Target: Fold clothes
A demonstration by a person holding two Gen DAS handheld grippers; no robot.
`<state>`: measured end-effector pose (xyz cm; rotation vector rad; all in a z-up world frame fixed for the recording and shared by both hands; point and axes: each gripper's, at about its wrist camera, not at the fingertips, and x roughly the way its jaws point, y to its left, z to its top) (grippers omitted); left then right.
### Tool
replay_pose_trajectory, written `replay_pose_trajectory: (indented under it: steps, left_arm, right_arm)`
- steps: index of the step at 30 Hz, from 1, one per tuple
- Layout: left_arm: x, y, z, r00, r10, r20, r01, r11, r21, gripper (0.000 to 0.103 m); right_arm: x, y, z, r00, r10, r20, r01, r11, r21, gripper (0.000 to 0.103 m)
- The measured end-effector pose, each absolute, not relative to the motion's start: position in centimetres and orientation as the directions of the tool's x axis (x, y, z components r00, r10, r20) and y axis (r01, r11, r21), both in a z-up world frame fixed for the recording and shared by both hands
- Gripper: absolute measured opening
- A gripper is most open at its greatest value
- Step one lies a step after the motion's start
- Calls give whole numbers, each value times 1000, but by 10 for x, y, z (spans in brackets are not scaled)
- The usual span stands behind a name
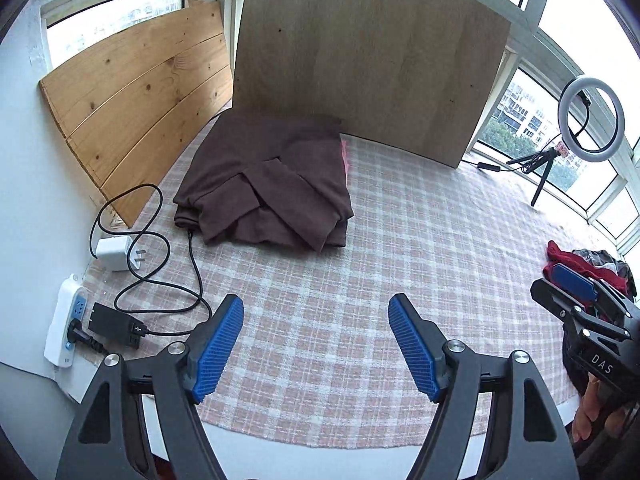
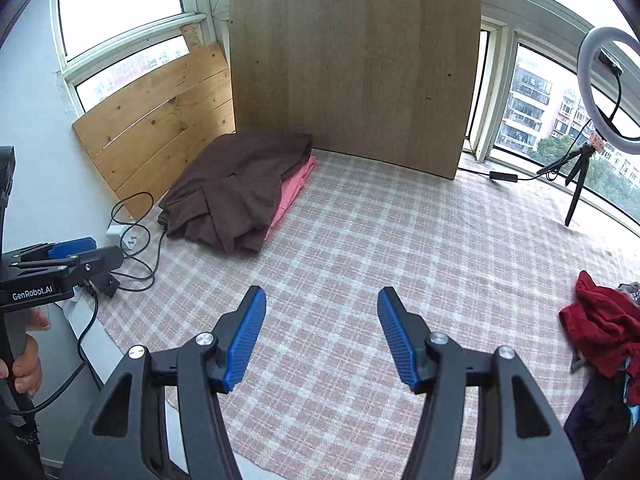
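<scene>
Now both tongs (image 1: 316,346) (image 2: 322,336) apart, empty; folded brown garment (image 1: 268,184) flat, long axis toward board (image 1: 360,52).

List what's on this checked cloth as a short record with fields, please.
folded pile: brown garment on top of a pink garment, far left by the boards
unfolded heap: red garment, right edge
left gripper: open, holding nothing
right gripper: open, holding nothing
middle of checked cloth: bare
extras: ring light, white power strip
</scene>
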<state>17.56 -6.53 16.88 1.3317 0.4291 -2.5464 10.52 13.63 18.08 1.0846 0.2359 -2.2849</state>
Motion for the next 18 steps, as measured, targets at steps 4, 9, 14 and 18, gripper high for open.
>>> replay_pose_trajectory:
  steps: [4,9,14,18]
  left_arm:
    - [175,-39,169,-547,-65,-835,295,-948,-119,73]
    - [181,-19,175,-545,-54,-837,269,-956,-113,73]
    - [184,-6,181,-545,-50,-837,247,-963,-103,74]
    - [187,2,184,-546,-31,-838,228,-967,-113,74]
  right_arm:
    - [121,162,188,-512,-435,-741,556,-825,100,61]
    - [132,186,194,-542,-414,-731,521,-849,95,61]
    - [139,204,197,-561,-399,-725,494,-864,94,61]
    - [143,211,198,-569,-391,-723,480,-872,94,61]
